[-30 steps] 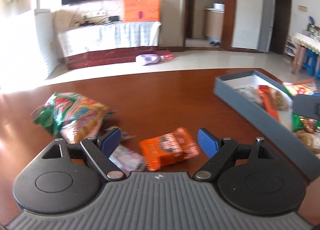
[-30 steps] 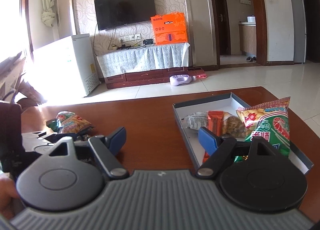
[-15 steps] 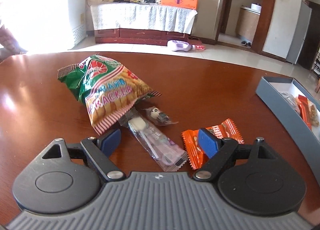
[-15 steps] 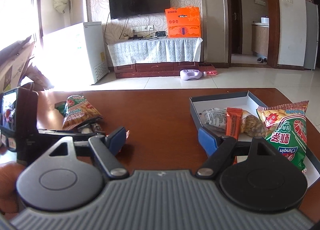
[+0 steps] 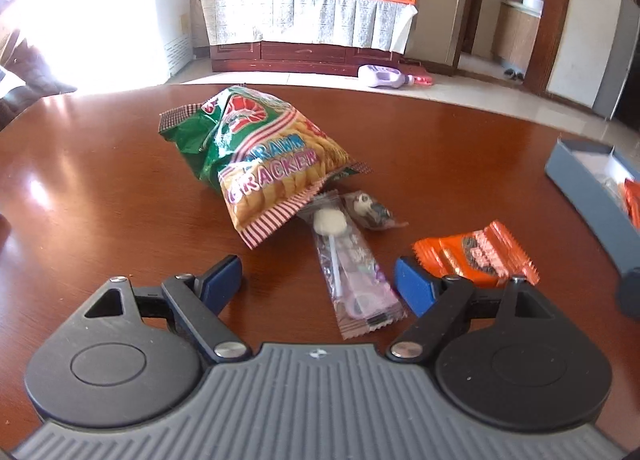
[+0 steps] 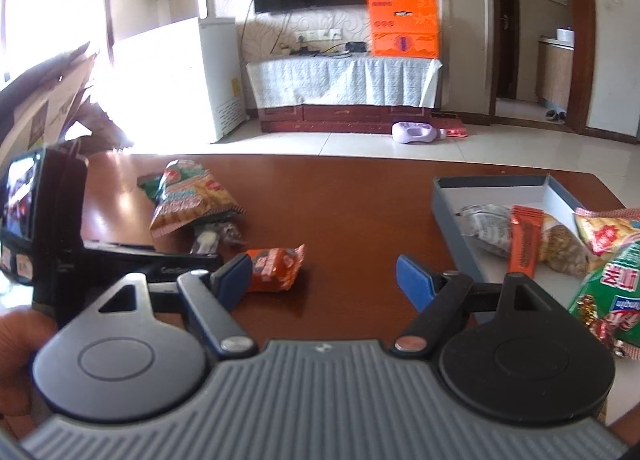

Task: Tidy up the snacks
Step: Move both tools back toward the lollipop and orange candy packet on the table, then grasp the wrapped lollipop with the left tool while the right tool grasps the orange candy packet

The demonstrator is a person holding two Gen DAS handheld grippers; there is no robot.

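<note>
left gripper (image 5: 318, 280), black arms with blue pads: fingers (image 5: 224, 276) spread wide and released, nothing clasped; its mouth is low in the left wrist frame, over the table.

between those pads, at centre bottom: clear plastic-wrapped white lollipop (image 5: 348, 264), lying flat, stick toward the camera, touching neither pad.

just behind the right pad, lower right of the frame: small orange crimped snack packet (image 5: 476, 254), flat on the wood, partly hidden by the pad.

beside the lollipop head, mid-frame: tiny clear-wrapped candy with a dark and white piece inside (image 5: 370, 210).

above these, centre: large green and yellow prawn cracker bag (image 5: 260, 156), lying on its side, its striped lower edge over the top of the lollipop wrapper.

right gripper (image 6: 324, 274), same build: fingers (image 6: 414, 280) parted and released, holding nothing; bare wood shows between them in the right wrist frame. the orange packet sits just behind its left pad.

right edge of both frames: shallow grey cardboard box with white inside (image 6: 452, 216), holding a silver wrapped snack (image 6: 486, 226), a slim orange bar wrapper (image 6: 524, 240) leaning upright, a brownish snack (image 6: 564, 250) and a second green and yellow cracker bag (image 6: 612, 272) overhanging the near rim.

support: glossy dark reddish-brown wooden table (image 5: 100, 196).

left edge of the right wrist frame: a hand (image 6: 18, 360), blurred.
</note>
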